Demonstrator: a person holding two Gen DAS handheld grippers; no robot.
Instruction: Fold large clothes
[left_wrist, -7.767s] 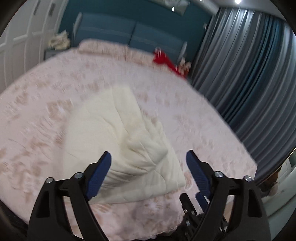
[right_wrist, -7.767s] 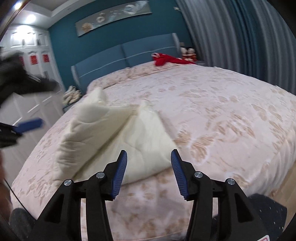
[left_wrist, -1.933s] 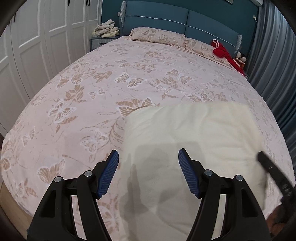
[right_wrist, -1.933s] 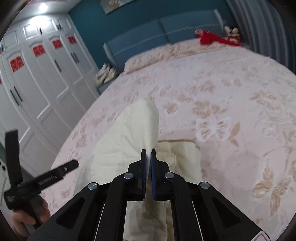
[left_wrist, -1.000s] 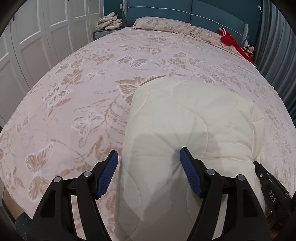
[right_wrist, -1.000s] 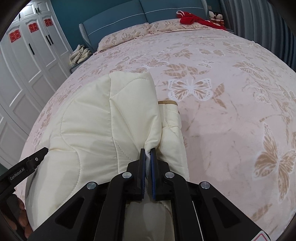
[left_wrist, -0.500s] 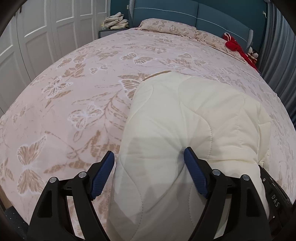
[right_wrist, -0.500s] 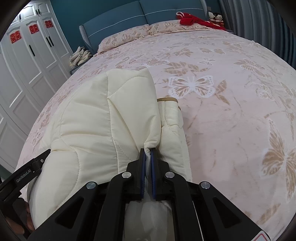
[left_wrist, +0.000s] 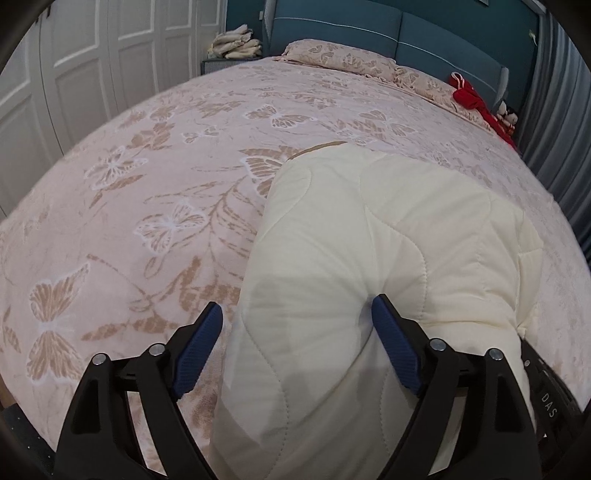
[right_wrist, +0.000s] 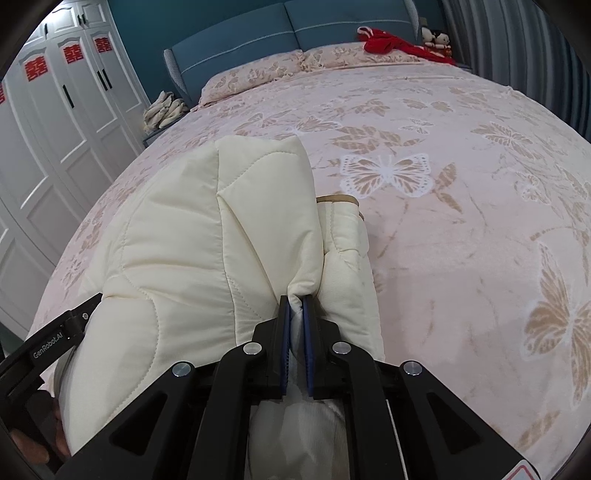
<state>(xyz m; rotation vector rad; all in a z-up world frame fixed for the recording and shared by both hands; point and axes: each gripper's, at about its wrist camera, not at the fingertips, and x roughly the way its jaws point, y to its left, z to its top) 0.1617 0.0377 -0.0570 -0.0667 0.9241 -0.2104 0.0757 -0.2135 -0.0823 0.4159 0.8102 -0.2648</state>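
A cream quilted garment (left_wrist: 388, 251) lies folded in thick layers near the foot of the pink butterfly-print bed (left_wrist: 166, 177). My left gripper (left_wrist: 295, 332) is open, its jaws straddling the garment's near left part, the right pad pressed into the padding. My right gripper (right_wrist: 295, 306) is shut on a folded edge of the garment (right_wrist: 207, 236) at its near right side. The left gripper's body (right_wrist: 48, 343) shows at the left of the right wrist view.
White wardrobe doors (right_wrist: 55, 122) stand left of the bed. A blue headboard (right_wrist: 258, 33) and pillows (right_wrist: 266, 70) are at the far end, with a red cloth (right_wrist: 391, 44) and soft toys. Grey curtains (left_wrist: 561, 110) hang on the right. Folded towels (left_wrist: 236, 44) sit on a nightstand.
The right gripper has drawn the garment's edge toward the near side, doubling it over. The left gripper has come in lower over the garment and opened slightly wider.
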